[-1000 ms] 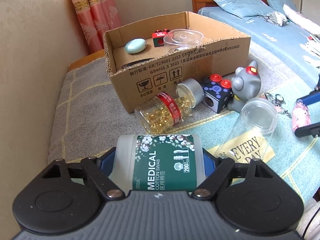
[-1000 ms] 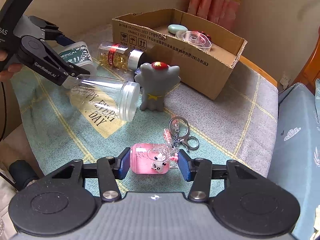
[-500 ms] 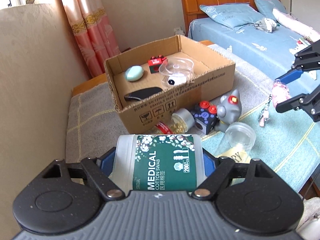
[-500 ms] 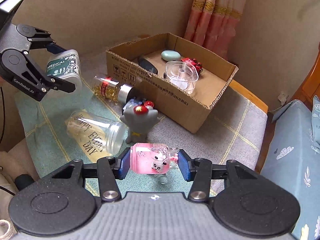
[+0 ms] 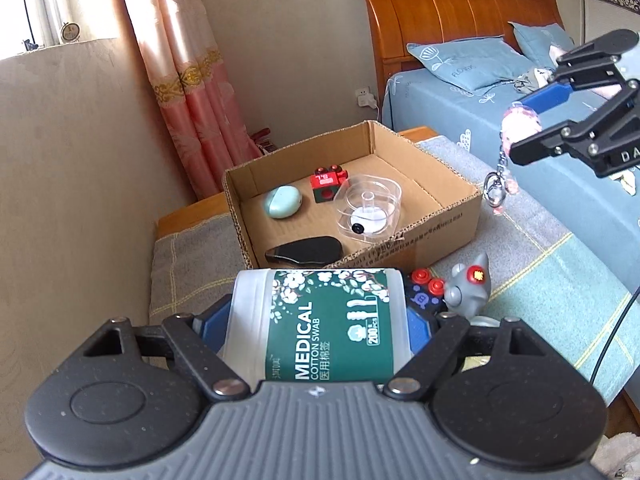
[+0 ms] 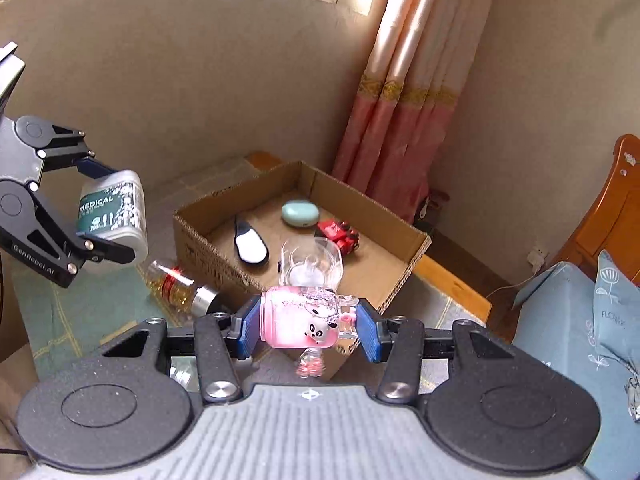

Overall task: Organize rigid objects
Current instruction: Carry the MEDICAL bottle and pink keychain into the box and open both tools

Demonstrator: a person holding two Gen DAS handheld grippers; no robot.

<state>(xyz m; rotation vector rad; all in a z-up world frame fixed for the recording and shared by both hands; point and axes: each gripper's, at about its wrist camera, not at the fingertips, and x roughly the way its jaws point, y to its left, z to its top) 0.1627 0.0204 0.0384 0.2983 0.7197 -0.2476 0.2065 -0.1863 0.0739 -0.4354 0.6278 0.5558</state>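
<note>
Cardboard forms the destination: an open cardboard box (image 5: 440, 216) in the centre of both wrist views, already holding a mint-green oval case (image 5: 282, 201), a red toy block (image 5: 329, 184), a clear plastic container (image 5: 368, 210) and a black-and-white oval object (image 6: 250, 242). The step in hand appears to be carrying two items to this box. The left gripper (image 5: 316, 332) is closed on a medical cotton swab jar (image 5: 320, 324); the jar sits squarely between the blue pads, one pad on each side wall, label facing the camera, filling the lower centre of the left wrist frame. The right gripper (image 6: 306, 326) is clamped on a pink keychain bottle (image 6: 300, 322), gripped end to end between its blue fingers (image 6: 246, 326), with the charm dangling below in the lower centre of the right wrist frame. In the left wrist view, the metal clasp hangs free under the right gripper at the right edge. To do the step well, bring each item over the bare cardboard floor at the near right of the box, clear of the clear container, lower past the rim before opening, and release one gripper at a time so the two tools do not meet. Guard against the hanging clasp catching the box wall. Outside the box lie a capsule bottle (image 6: 180, 284), a grey cat figure (image 5: 468, 286) and a dark cube with red buttons (image 5: 424, 294), all near the box's front wall.
</note>
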